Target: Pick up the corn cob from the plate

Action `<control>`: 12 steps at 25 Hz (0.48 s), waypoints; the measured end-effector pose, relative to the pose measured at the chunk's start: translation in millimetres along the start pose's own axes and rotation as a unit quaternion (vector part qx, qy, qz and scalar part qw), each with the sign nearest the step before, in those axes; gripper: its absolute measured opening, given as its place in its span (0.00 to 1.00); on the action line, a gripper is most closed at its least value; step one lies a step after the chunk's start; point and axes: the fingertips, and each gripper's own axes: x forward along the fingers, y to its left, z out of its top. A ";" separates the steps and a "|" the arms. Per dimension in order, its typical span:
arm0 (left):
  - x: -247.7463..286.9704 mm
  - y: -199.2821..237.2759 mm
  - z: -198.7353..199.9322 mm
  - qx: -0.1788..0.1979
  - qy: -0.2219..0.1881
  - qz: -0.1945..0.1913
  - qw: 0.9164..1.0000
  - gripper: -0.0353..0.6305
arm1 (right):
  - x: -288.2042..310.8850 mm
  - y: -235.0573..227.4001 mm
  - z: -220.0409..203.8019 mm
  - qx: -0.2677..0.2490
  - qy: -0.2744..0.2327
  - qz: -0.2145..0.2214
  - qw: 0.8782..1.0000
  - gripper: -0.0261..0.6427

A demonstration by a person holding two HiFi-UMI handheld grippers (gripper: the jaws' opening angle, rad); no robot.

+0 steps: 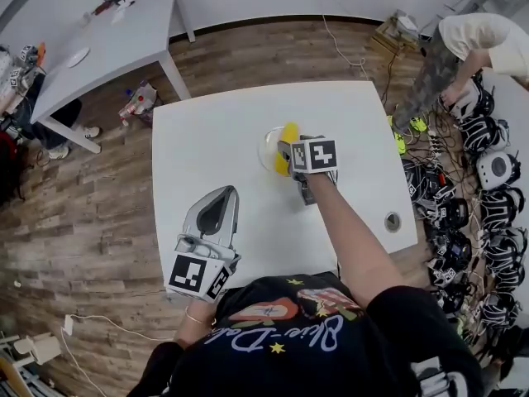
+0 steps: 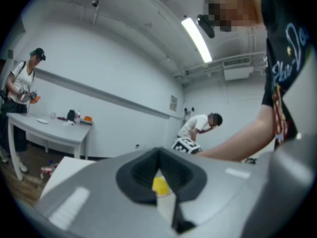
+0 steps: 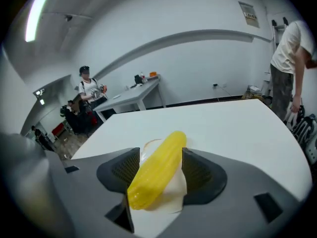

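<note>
Most of the pick remains: the cob [image 3: 157, 175] lies on its plate [image 3: 174, 198] between the right gripper's [image 3: 161, 153] wide-spread jaws, which seem not yet to pinch it. Closing and lifting are left. The left gripper [image 2: 159, 152] hangs by the table [image 1: 211, 135] edge, jaws together, empty.

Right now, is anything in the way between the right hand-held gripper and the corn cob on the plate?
Nothing visible is. The right hand-held gripper has its jaws open on either side of the corn cob, which lies on the plate, with nothing between them.
</note>
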 end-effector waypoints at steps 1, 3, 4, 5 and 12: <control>-1.6 4.8 -3.3 -0.007 0.001 -0.002 1.000 0.03 | 6.2 -4.4 -1.9 0.004 0.013 -0.013 1.000 0.40; -4.9 16.1 -10.9 -0.024 0.001 -0.002 1.000 0.03 | 15.4 -9.8 -4.6 0.018 0.033 -0.029 0.999 0.41; -6.2 22.0 -14.5 -0.032 0.001 -0.002 0.999 0.03 | 18.8 -10.1 -4.7 0.025 0.039 -0.033 0.998 0.42; -6.8 27.6 -17.8 -0.040 0.000 -0.001 0.999 0.03 | 21.6 -9.4 -3.8 0.030 0.044 -0.036 0.998 0.42; -6.3 49.4 -32.1 -0.076 -0.016 0.002 0.997 0.03 | 31.1 -10.5 -3.4 0.067 0.081 -0.072 0.992 0.43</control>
